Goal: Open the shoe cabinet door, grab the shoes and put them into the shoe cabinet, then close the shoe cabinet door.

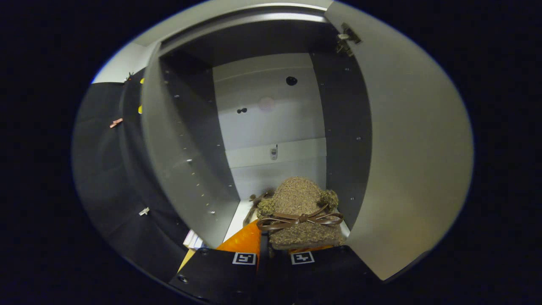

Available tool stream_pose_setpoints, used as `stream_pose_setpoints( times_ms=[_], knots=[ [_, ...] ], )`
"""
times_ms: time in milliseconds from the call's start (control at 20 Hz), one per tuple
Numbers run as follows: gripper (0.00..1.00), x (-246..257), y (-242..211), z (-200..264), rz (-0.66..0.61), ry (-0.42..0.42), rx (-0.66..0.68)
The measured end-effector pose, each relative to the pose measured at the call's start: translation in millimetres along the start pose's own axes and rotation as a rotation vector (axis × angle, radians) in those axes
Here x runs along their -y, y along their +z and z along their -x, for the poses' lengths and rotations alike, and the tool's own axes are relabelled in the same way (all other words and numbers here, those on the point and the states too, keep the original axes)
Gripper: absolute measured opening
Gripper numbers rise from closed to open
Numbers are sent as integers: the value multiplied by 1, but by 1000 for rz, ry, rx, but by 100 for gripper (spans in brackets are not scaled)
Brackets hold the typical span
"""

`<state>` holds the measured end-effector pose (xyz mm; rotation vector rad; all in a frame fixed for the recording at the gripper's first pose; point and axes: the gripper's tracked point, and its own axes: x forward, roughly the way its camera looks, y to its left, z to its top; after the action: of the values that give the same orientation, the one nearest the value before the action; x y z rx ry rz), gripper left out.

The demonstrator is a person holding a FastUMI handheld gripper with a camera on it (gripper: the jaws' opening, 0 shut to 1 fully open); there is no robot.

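The shoe cabinet stands open straight ahead, with a pale back wall and dark side panels. Its door is swung wide to the right of the opening. A brown fuzzy shoe with a brown ribbon bow hangs just ahead of my fingers, over the cabinet's pale bottom shelf. My gripper is shut on the shoe's near edge, its fingers close together. Behind the shoe, to its left, a bit of a second brown shoe lies on the shelf, mostly hidden.
The cabinet's left side panel juts toward me, with the booth's black cloth wall beyond it. A door hinge sits at the top right of the opening. Small holes and a fitting mark the back wall.
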<state>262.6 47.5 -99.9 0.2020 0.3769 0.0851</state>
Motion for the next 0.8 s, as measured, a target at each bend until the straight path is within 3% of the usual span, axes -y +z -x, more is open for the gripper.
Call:
stream_pose_setpoints(
  times_ms=[400,800],
  knots=[
    [15,30,-22,-144,58,-103,-91],
    [15,52,-66,-231,58,-159,-194]
  ],
)
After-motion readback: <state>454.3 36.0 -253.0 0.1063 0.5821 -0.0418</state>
